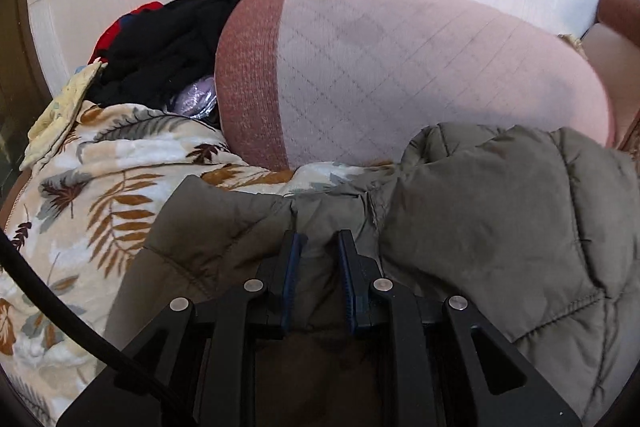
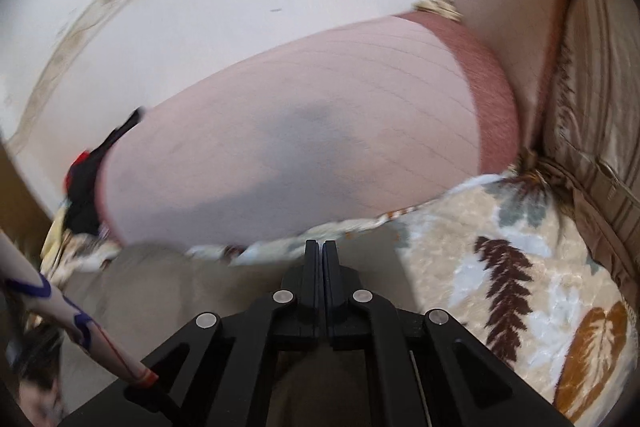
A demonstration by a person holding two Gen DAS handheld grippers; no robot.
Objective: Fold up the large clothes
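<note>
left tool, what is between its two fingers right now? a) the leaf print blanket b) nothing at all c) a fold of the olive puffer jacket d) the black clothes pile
c: the left tool has a bunched fold of the olive puffer jacket between its blue pads, while the leaf print blanket lies off to the side.

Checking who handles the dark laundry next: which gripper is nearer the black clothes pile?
Left. The left gripper sits on the olive jacket, with the black clothes pile ahead-left. From the right gripper, shut, that pile lies far left.
</note>
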